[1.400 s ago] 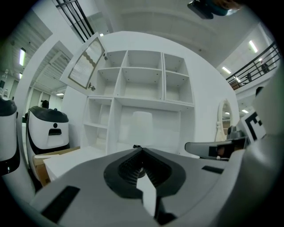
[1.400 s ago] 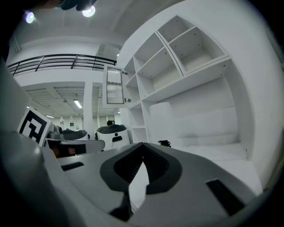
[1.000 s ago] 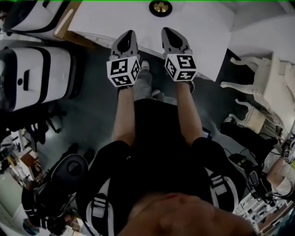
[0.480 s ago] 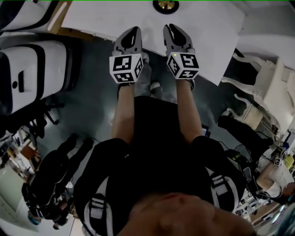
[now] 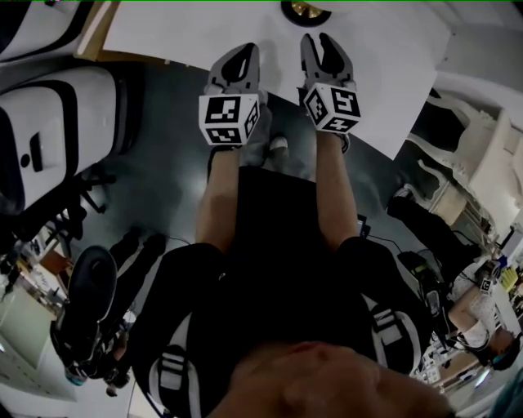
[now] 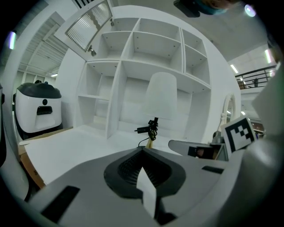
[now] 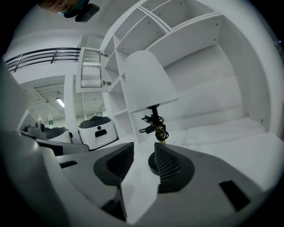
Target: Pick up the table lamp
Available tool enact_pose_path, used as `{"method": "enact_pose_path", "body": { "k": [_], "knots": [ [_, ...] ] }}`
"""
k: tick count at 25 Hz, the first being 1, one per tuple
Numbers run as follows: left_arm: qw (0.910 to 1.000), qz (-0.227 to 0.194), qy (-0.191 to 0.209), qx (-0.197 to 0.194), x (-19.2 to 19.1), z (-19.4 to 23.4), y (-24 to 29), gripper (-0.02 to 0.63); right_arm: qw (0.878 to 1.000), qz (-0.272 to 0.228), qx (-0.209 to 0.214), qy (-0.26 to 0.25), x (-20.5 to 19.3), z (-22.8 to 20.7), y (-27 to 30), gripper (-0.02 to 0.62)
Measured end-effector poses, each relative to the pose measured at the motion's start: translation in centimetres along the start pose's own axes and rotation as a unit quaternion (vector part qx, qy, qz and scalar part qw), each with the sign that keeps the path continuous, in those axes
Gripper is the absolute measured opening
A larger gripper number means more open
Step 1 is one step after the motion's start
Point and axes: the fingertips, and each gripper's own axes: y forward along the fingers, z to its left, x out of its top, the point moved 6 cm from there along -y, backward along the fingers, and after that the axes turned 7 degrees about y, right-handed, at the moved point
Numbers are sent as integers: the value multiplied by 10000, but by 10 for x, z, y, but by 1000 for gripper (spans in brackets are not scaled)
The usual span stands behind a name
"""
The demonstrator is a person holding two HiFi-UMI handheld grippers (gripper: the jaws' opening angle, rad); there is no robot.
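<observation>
The table lamp stands on the white table (image 5: 196, 28), in front of a shelf unit. Its white shade (image 7: 148, 82) tops a thin dark stem with a coiled cord (image 7: 155, 126); only the brass base (image 5: 305, 10) shows in the head view. My right gripper (image 7: 143, 153) points at the stem from short of it; its jaws are opening and hold nothing. In the head view it (image 5: 327, 41) hangs over the table's near edge. My left gripper (image 6: 143, 150) is shut and empty, beside the right one, with the lamp (image 6: 159, 95) ahead of it.
A white open shelf unit (image 6: 146, 48) backs the table. A white machine with a dark top (image 6: 37, 108) stands to the left, also in the head view (image 5: 49, 139). An ornate white chair (image 5: 482, 155) is at the right. The person's legs are below.
Both grippers have moved forward over the table edge toward the lamp. The right gripper's jaws, closed before, now stand apart.
</observation>
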Motion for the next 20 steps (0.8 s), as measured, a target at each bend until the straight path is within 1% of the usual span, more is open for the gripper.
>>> {"method": "enact_pose_path", "body": {
  "k": [1, 2, 11, 16, 20],
  "knots": [
    [10000, 12, 7, -40, 1, 1, 3, 9, 10000, -2, -71, 22, 1, -3, 5, 155],
    [10000, 19, 14, -76, 1, 2, 6, 9, 9999, -11, -135, 16, 2, -4, 10, 164],
    [9994, 28, 36, -345, 4, 14, 30, 9, 9978, 114, -526, -375, -9, -22, 47, 164],
    [9988, 124, 74, -474, 4, 20, 45, 9, 9957, 66, -805, -453, -11, -40, 62, 167],
    [9982, 185, 95, -559, 3, 29, 54, 9, 9946, 100, -860, -570, -15, -46, 78, 167]
  ]
}}
